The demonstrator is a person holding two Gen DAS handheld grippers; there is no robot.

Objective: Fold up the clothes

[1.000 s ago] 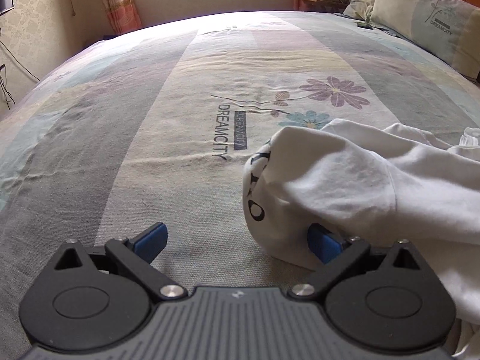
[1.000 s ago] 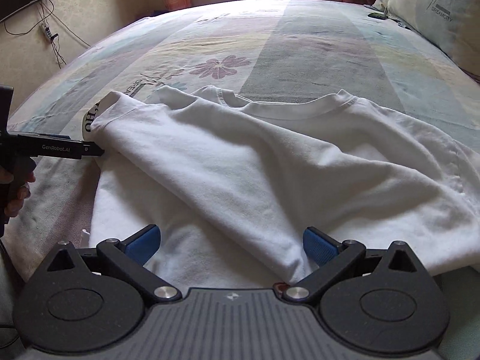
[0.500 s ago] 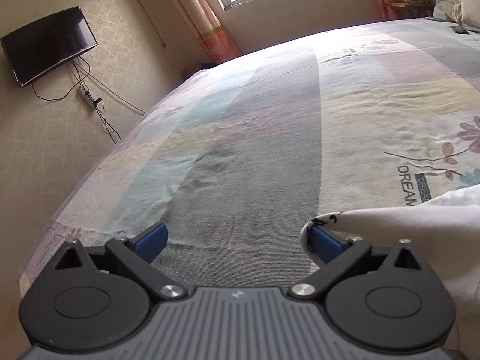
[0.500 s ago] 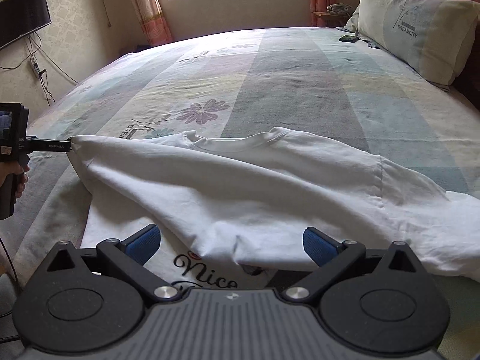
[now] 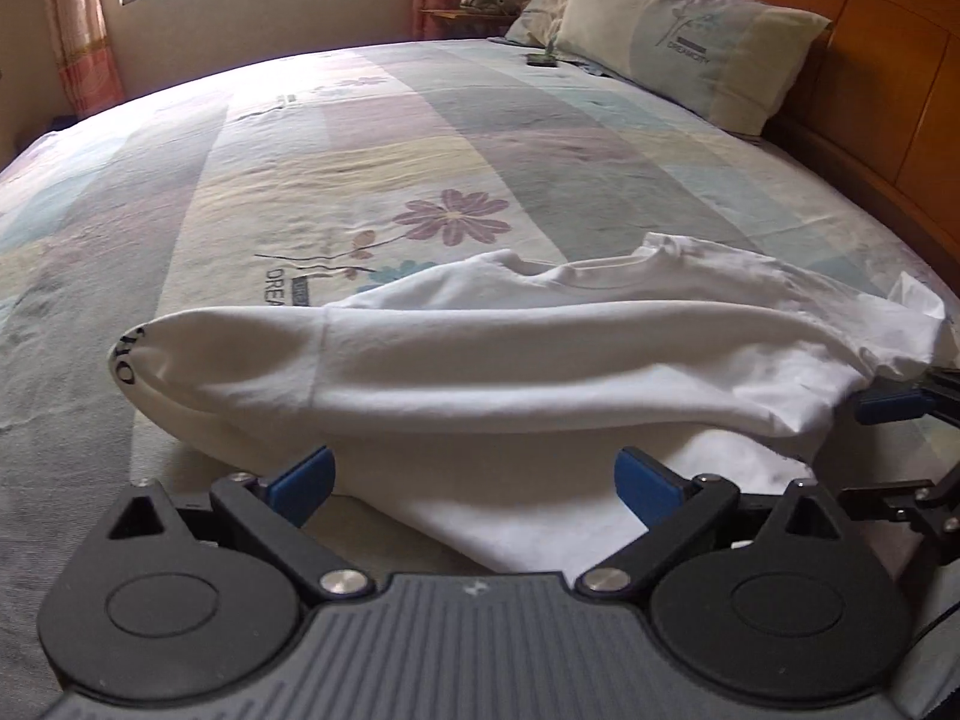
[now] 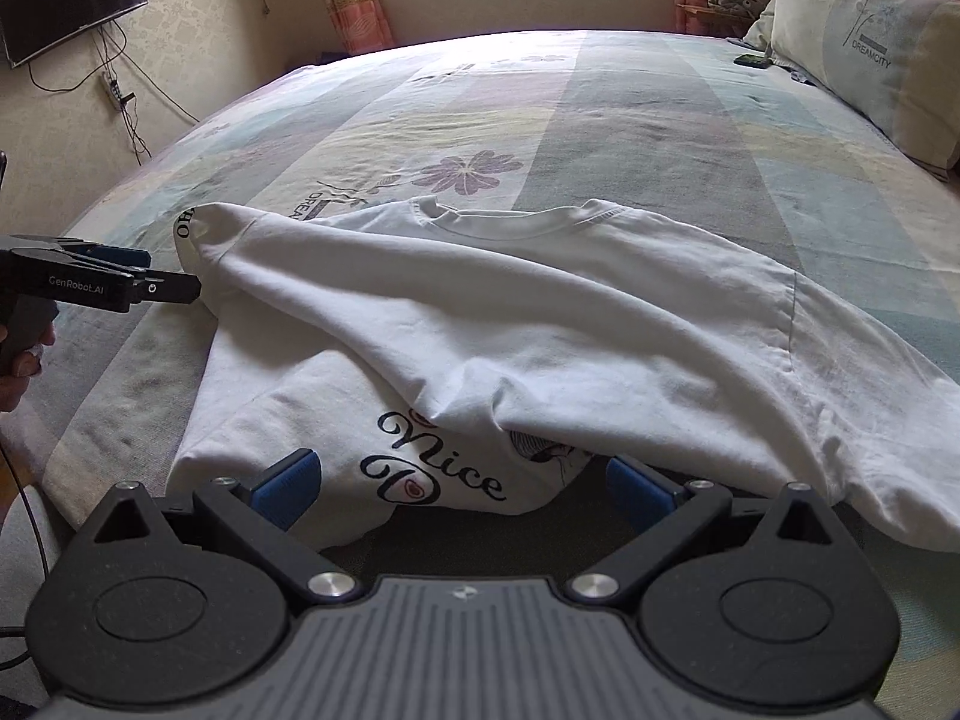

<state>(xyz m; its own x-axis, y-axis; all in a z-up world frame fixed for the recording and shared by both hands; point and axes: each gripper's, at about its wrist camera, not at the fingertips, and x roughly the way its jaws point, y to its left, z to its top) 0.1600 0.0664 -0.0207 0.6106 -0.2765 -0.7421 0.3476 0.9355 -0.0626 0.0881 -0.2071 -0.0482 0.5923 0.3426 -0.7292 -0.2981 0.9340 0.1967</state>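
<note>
T-shirt [image 6: 540,312] lies between both grippers' wide-spread, empty blue fingers [image 6: 288,480].

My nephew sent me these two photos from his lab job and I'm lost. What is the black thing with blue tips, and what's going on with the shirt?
No robot here: a person holds a hand tool in each hand, each with two blue-tipped fingers and its own camera looking forward. One picture comes from the left gripper, the other from the right gripper. Both stand open and hold nothing. A white T-shirt, partly folded over itself, lies on the patterned bed sheet, with "Nice" printed on the layer underneath. A pillow rests at the headboard. In the right view, the person's hand grips the other tool.
</note>
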